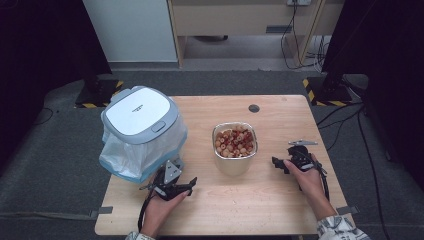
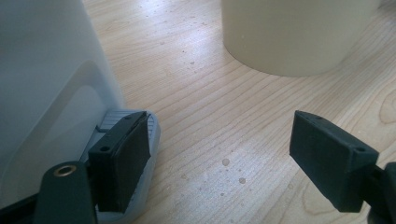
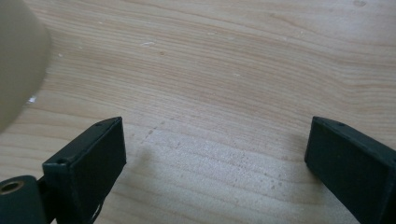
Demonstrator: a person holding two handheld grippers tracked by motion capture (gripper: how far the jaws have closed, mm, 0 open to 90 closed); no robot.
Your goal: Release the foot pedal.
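Bin (image 1: 140,131) with the white liner is sitting at the worktop's (image 1: 230,210) left edge, left tool (image 1: 172,186) resting just beside its foot pedal (image 2: 140,140), jaws released wide, gripping nothing. Bowl of nuts (image 1: 234,142) is sitting mid-worktop; right tool (image 1: 285,162) is lying just right of it, jaws apart and empty. My read: they're lining up on the bowl, so square both tools to its wall and squeeze evenly to avoid tipping it.

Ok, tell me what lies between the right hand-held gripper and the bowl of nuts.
Nothing: bare wood of the table separates the right hand-held gripper from the bowl, as the high view shows.
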